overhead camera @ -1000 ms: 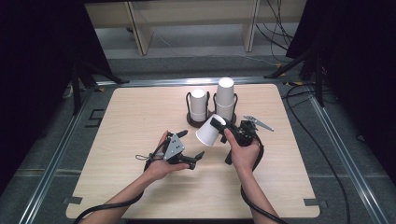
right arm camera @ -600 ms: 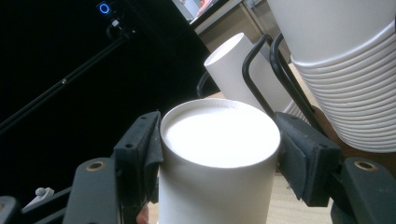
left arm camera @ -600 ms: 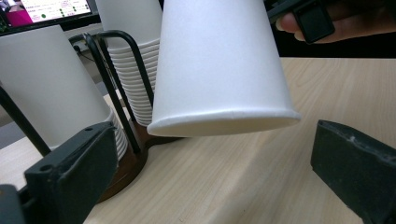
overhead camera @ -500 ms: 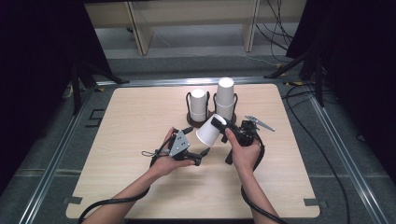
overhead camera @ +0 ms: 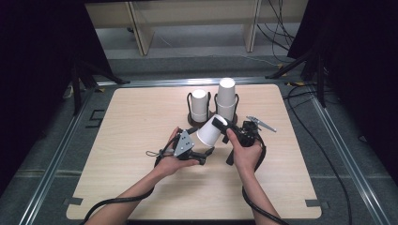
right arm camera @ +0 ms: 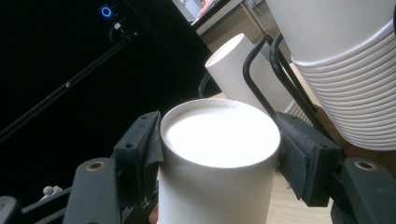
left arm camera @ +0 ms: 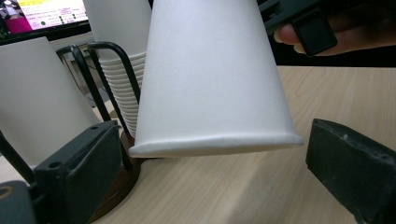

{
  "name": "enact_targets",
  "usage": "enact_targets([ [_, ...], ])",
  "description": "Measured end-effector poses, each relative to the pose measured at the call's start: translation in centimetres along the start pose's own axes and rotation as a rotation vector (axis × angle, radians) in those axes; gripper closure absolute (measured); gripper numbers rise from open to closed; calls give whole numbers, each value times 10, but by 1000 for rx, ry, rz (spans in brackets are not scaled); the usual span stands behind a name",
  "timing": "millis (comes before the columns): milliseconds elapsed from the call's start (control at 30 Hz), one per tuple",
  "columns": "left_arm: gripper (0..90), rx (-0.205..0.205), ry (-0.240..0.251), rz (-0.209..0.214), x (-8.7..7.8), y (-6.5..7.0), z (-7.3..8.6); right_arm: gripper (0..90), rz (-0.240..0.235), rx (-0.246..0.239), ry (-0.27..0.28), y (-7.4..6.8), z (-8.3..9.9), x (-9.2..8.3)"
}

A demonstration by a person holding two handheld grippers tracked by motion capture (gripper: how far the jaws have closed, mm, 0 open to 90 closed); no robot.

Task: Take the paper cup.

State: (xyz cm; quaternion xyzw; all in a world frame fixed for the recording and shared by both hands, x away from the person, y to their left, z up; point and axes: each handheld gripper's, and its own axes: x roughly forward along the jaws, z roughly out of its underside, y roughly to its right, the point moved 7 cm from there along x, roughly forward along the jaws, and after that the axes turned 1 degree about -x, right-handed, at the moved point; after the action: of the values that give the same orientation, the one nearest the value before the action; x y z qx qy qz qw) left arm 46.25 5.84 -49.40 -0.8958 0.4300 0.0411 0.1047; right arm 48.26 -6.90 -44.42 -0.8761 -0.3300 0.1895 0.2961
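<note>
Wooden table [overhead camera: 141, 122], paper cup [overhead camera: 210, 132] clamped in right hand-held gripper [overhead camera: 224, 125], left hand-held gripper [overhead camera: 201, 151] just below

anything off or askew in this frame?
Nothing damaged or spilled. The paper cup is tilted, clamped near its closed end by the right hand-held gripper, rim toward the open left hand-held gripper; that looks deliberate.

Left tool [overhead camera: 202, 149]: now nearer the white paper cup [overhead camera: 209, 133] than a second ago, jaws just closing slightly, either side of the cup's rim, pads not pressing on it.
</note>
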Motion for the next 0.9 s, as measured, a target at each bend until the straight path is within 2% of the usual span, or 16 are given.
enact_targets([
  [33, 36, -1, 1, -1, 0, 0, 0, 354, 0, 8, -2, 0, 0, 0],
  [67, 38, -4, 17, -1, 2, 0, -1, 354, 3, -10, 0, 1, 0, 0],
  [100, 42, -6, 3, -2, 2, -1, 0, 355, -7, -5, 3, 1, 0, 1],
  [233, 52, -12, 5, 0, 3, 0, 0, 355, 1, -5, -2, 0, 2, 2],
  [267, 54, -15, 17, -1, 4, 0, 0, 355, -4, 7, -4, -1, 2, 3],
  [333, 57, -12, 2, -4, 4, 0, 1, 355, -9, 9, -3, -1, 2, 3],
  [467, 78, -15, 8, -5, 4, 0, 0, 355, -15, 3, -1, -2, 2, 3],
  [500, 86, -17, 23, -7, 5, 0, -1, 355, -20, 4, 1, -2, 1, 3],
  [567, 107, -17, 17, -8, 4, 0, -2, 355, -4, 7, -3, 0, 2, 3],
  [633, 128, -13, 17, -10, 4, -1, -2, 355, -21, 4, 3, -1, 1, 2],
  [700, 138, -12, 16, -8, 4, -1, -2, 354, -17, 1, 7, 0, 0, 2],
  [800, 141, -11, 16, -8, 4, 0, -2, 354, -17, 17, 3, -1, 1, 1],
  [833, 143, -11, 16, -8, 4, -1, -2, 354, -31, 18, 6, -1, 0, 1],
  [867, 144, -12, 15, -7, 4, -1, -3, 354, -11, 17, 3, 0, 0, 1],
  [900, 144, -12, 10, -7, 4, -1, -2, 354, -13, 17, 4, 0, 0, 1],
])
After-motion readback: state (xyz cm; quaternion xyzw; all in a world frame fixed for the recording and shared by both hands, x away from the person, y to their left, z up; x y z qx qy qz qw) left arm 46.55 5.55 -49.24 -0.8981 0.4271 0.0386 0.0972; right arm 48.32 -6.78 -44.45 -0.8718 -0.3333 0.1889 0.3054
